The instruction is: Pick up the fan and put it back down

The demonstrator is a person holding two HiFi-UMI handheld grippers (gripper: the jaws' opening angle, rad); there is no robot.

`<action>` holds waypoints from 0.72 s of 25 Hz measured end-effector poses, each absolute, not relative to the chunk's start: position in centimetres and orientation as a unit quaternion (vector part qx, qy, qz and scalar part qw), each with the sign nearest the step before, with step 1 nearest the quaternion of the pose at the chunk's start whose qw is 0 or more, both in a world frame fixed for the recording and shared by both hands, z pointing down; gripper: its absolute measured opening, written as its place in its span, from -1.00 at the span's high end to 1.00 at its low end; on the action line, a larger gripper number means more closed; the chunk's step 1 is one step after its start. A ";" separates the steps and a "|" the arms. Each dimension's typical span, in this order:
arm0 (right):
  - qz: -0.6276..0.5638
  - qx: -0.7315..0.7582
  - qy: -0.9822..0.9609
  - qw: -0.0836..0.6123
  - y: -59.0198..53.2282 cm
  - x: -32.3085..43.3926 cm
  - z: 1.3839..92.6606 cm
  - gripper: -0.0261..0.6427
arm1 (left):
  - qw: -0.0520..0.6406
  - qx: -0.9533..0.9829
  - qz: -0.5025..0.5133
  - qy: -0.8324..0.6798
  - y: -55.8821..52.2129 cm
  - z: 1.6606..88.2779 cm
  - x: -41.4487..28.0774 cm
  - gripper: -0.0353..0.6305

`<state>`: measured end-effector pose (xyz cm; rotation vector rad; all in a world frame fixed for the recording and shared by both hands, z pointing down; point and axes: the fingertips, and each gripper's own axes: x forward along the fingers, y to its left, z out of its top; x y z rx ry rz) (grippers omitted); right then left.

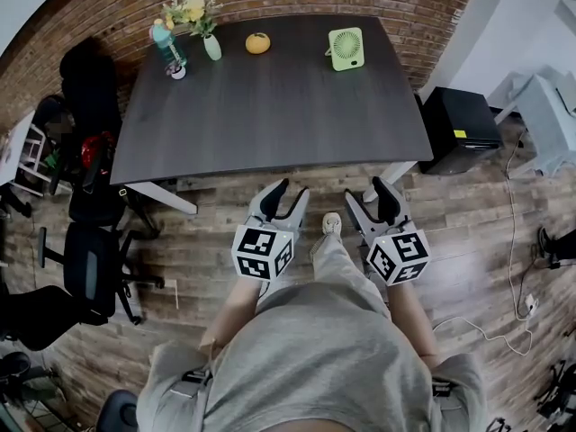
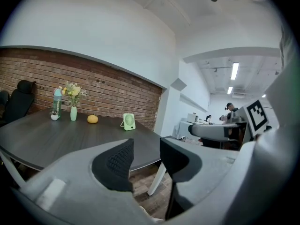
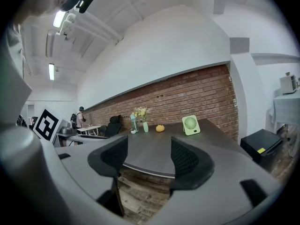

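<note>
A small light green fan [image 1: 346, 48] stands upright near the far right corner of the dark table [image 1: 270, 106]; it also shows in the left gripper view [image 2: 129, 121] and the right gripper view [image 3: 191, 124]. Both grippers hang over the wooden floor in front of the table's near edge, well short of the fan. My left gripper [image 1: 286, 193] is open with nothing between its jaws. My right gripper [image 1: 372, 189] is open and empty too.
A vase of flowers [image 1: 205, 27], a teal bottle [image 1: 166, 45] and an orange fruit [image 1: 258, 42] stand along the table's far edge by the brick wall. Black office chairs [image 1: 94, 259] sit left of the table. A black box [image 1: 459, 129] stands on the floor at the right.
</note>
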<state>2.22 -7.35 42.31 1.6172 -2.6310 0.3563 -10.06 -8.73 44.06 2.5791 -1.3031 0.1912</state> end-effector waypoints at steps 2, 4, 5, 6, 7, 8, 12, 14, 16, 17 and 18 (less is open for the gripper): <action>0.112 0.519 -0.847 0.016 -9.2 2.9 42.2 0.11 | 0.120 0.884 0.068 -0.447 -10.3 44.1 -9.3 0.37; 0.115 0.516 -0.849 0.016 -11.0 3.7 42.3 0.11 | 0.119 0.882 0.069 -0.450 -12.0 44.0 -8.5 0.37; 0.116 0.515 -0.849 0.017 -12.0 4.1 42.3 0.11 | 0.121 0.881 0.068 -0.452 -12.9 44.0 -8.2 0.37; 0.117 0.513 -0.850 0.018 -13.0 4.5 42.4 0.11 | 0.123 0.880 0.068 -0.454 -13.8 43.9 -7.8 0.37; 0.118 0.512 -0.851 0.019 -14.1 4.9 42.4 0.11 | 0.124 0.879 0.069 -0.455 -14.8 43.8 -7.4 0.37; 0.119 0.511 -0.851 0.020 -15.1 5.3 42.3 0.11 | 0.126 0.878 0.071 -0.456 -15.7 43.8 -7.1 0.37; 0.114 0.507 -0.854 0.028 -19.2 6.5 41.8 0.11 | 0.135 0.874 0.075 -0.461 -19.4 43.9 -6.0 0.37; 0.110 0.505 -0.855 0.031 -21.1 7.1 41.6 0.11 | 0.137 0.872 0.075 -0.464 -21.3 43.9 -5.4 0.37; 0.109 0.504 -0.856 0.032 -23.1 7.9 41.4 0.11 | 0.139 0.870 0.074 -0.467 -23.2 43.8 -4.8 0.37; 0.109 0.503 -0.857 0.031 -24.0 8.3 41.3 0.11 | 0.140 0.869 0.074 -0.469 -24.1 43.8 -4.4 0.37; 0.109 0.502 -0.857 0.031 -24.9 8.7 41.1 0.11 | 0.139 0.869 0.074 -0.470 -25.0 43.7 -4.1 0.37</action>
